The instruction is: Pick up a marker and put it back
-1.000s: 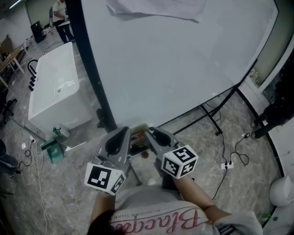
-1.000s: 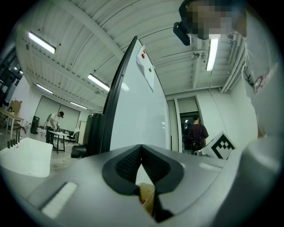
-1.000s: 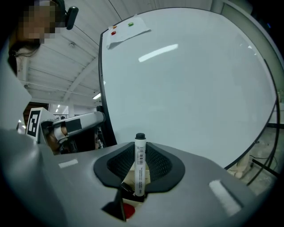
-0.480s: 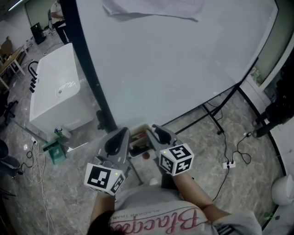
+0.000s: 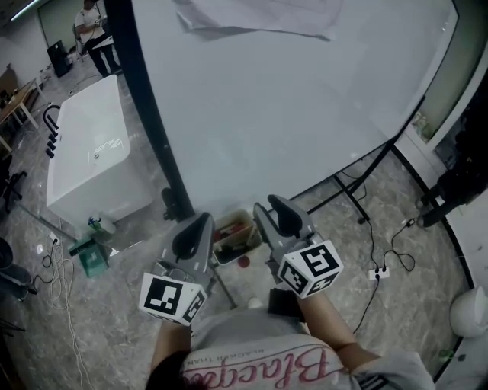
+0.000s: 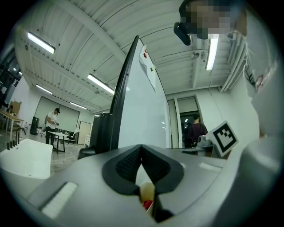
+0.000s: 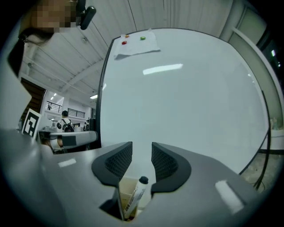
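A white marker with a black cap (image 7: 136, 196) stands tilted in a small beige box (image 7: 126, 188) at the foot of the whiteboard. My right gripper (image 7: 142, 155) hovers just above it, jaws opening; the marker shows low in the gap and the pads do not touch it. In the head view the right gripper (image 5: 276, 207) is lifted at the right of the box (image 5: 232, 238). At the box's left edge my left gripper (image 5: 200, 228) has its fingertips together and nothing between them. Its own view shows the left gripper (image 6: 141, 148) with a yellowish and red object (image 6: 146, 195) behind it.
A big whiteboard (image 5: 290, 99) on a black stand (image 5: 149, 107) fills the front, a paper sheet (image 5: 252, 19) pinned at its top. A white tub-like unit (image 5: 95, 152) stands left. Cables and a power strip (image 5: 375, 273) lie on the floor at right.
The right gripper has risen and drawn a little to the right of the box, and its jaws stand wider apart. The left gripper has stayed in place.
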Motion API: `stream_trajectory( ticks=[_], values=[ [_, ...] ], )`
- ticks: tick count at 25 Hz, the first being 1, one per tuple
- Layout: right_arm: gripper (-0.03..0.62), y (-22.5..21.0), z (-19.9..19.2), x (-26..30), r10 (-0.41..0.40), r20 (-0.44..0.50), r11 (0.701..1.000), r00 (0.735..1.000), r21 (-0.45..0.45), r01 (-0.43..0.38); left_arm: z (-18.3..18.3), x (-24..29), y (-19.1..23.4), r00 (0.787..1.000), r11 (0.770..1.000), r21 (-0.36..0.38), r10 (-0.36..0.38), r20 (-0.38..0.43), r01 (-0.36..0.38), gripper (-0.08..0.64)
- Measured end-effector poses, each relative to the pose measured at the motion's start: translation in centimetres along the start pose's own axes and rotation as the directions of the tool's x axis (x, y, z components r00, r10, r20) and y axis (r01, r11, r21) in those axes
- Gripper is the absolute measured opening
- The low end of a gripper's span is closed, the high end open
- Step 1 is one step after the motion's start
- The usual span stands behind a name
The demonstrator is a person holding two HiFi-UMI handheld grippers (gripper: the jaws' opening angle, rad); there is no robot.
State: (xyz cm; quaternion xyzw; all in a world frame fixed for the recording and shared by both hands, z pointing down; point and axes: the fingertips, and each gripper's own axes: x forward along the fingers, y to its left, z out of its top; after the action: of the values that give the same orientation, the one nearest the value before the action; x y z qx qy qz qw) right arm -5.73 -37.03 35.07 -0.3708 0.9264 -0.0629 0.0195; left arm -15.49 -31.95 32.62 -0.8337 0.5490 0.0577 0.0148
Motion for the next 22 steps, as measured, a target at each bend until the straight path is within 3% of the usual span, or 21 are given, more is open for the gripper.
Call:
stream_trajectory(
  ticks=[5, 10, 16, 22],
  values=[
    [0.107, -0.3, 2.9, -2.7, -0.031, 0.062, 0.998, 0.998, -0.046, 0.034, 0.3, 0.2, -0.4, 1.000, 1.000, -0.008, -0.025, 0.019, 0.025, 0.000],
    [0.003, -0.8, 3.3, -4.3, -0.048, 0.069, 0.998, 0.996, -0.046, 0.051, 1.0, 0.4, -0.8, 0.998, 0.999, -0.010, -0.044, 0.042, 0.044, 0.000],
    [0.001, -0.2, 1.3, -4.7, -0.029, -0.023, 0.996, 0.999, -0.083, 0.027, 1.1, 0.4, -1.1, 0.997, 0.998, -0.018, -0.054, 0.054, 0.055, 0.000],
    [0.000, 0.1, 1.4, -5.0, -0.028, -0.028, 0.995, 0.999, -0.096, 0.026, 1.2, 0.2, -1.5, 0.996, 0.998, -0.021, -0.063, 0.059, 0.064, 0.000]
  ],
)
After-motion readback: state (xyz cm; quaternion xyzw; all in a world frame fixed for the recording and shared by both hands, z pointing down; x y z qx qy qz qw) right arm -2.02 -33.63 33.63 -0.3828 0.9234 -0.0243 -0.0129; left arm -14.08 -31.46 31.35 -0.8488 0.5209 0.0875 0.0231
